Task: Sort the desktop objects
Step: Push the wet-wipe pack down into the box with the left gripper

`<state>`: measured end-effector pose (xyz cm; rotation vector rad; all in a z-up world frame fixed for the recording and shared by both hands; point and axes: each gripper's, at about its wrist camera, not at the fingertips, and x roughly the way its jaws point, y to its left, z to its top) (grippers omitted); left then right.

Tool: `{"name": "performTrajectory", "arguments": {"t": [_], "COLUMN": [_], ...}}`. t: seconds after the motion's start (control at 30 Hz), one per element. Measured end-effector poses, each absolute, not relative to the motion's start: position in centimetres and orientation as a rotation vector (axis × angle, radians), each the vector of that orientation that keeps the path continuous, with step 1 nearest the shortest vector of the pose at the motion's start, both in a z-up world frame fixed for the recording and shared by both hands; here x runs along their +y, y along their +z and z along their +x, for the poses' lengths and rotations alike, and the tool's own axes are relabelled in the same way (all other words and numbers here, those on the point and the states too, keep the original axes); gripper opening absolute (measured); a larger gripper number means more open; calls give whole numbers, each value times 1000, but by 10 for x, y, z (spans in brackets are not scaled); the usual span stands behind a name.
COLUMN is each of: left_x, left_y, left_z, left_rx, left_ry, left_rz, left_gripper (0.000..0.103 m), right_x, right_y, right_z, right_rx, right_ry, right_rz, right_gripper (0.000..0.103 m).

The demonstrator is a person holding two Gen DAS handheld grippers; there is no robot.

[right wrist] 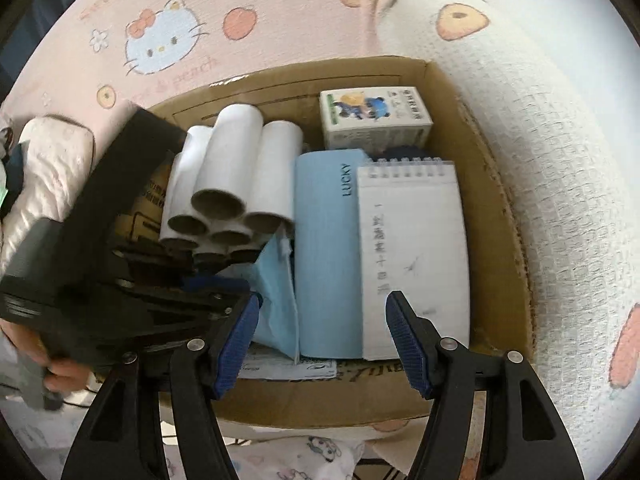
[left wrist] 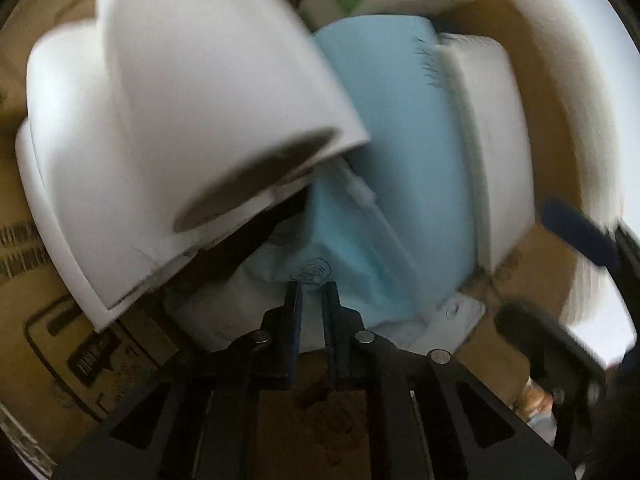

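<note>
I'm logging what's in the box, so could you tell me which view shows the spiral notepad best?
The right wrist view: the notepad lies sharp and whole in the box, its spiral binding and handwriting visible, beside the blue book. In the left wrist view it is only a blurred white slab, seen edge-on.

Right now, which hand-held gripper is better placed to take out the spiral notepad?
The right hand-held gripper: it is open, just above the spiral notepad. The left hand-held gripper is nearly shut, low beside the tube bundle.

Rolls (right wrist: pixel 228 196) left of notebook (right wrist: pixel 412 256) in box (right wrist: pixel 496 200).
</note>
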<state>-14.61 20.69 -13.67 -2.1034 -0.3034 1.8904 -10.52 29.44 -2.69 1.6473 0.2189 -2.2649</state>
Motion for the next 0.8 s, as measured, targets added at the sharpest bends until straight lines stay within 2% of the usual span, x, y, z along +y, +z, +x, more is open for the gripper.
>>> {"name": "performTrajectory", "arguments": {"t": [0.33,0.5,0.63,0.77,0.8], "left_x": [238,243,255,241,236], "left_y": [-153,-165,-163,-148,-139], "left_z": [-154,-163,-161,-151,-148], "left_rx": [-204,-195,-44,-146,-180], "left_ry": [1945,1897,1882,1884,1872], "left_rz": [-2255,-2302,-2279,-2222,-2189], "left_gripper": [10,10,11,15,22], "right_x": [316,332,326,318,318], "right_y": [-14,-9,-15,-18,-17], "right_z": [-125,-129,-132,-129,-127], "right_rx": [135,5,-31,-87,-92], "right_ry": [-2377,-2373,-2337,-2292,-2287], "right_rz": [1638,1683,1750,1812,1819], "right_gripper": [64,64,64,64,64]}}
